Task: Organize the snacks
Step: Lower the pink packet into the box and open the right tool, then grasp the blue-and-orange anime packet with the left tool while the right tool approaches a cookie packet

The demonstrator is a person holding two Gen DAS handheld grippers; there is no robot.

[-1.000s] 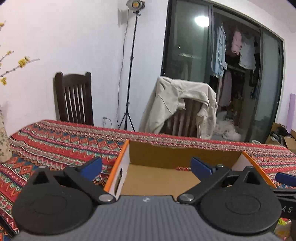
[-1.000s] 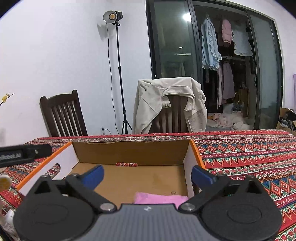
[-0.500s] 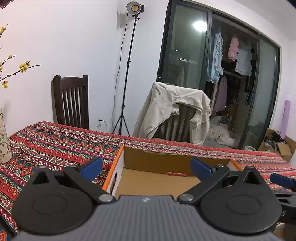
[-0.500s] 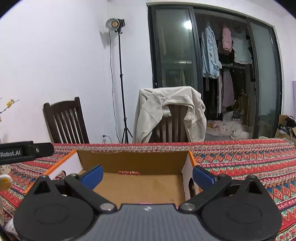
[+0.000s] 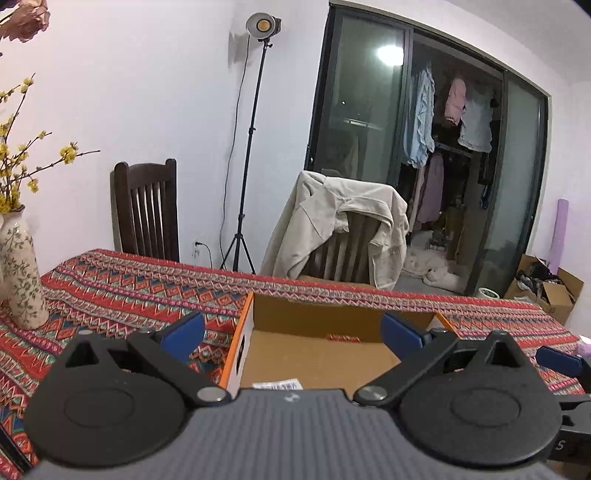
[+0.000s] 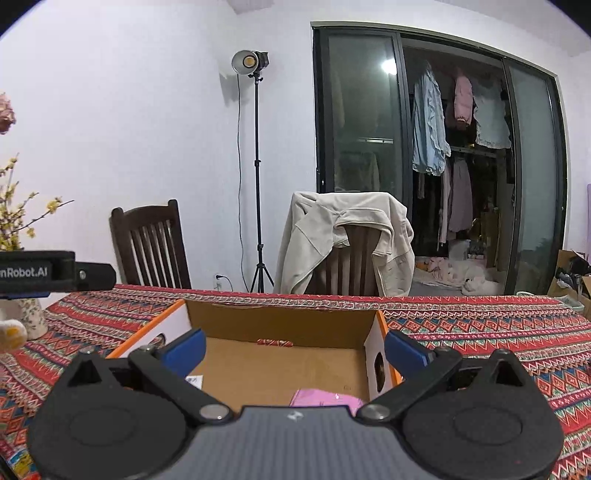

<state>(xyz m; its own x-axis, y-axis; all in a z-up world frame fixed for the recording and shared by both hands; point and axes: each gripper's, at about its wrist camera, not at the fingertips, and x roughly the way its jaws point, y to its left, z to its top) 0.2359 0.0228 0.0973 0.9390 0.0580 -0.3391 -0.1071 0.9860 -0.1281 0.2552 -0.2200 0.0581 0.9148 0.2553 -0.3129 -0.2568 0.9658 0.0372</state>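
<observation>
Brown corrugated cardboard forms the open box with orange-edged white side walls [image 5: 317, 317] that stands on the tabletop covered by a red zigzag-patterned cloth [image 5: 122, 291]. The left gripper [image 5: 291, 334] hangs above the near part of the box with its blue-tipped fingers [image 5: 183, 332] spread wide and nothing between them. The right gripper [image 6: 293, 347] hovers over the same box [image 6: 280, 325], likewise spread apart and empty.

On the box floor lies a flat pink snack packet [image 6: 325, 398], near the right wall and partly hidden behind the right gripper's body. A small white printed wrapper [image 5: 277, 384] sits at the near edge of the floor in the left wrist view; the right wrist view shows it [image 6: 194, 380] by the left finger.

A cream vase with a green leaf print [image 5: 20, 273] holding yellow-flowered twigs stands on the cloth well to the left of the box. Behind the tabletop are a dark wooden slat-back chair [image 5: 147, 210] and a second chair draped with a beige jacket [image 5: 340, 225]. A studio lamp on a black tripod [image 5: 258, 27] stands between them against the white wall.
</observation>
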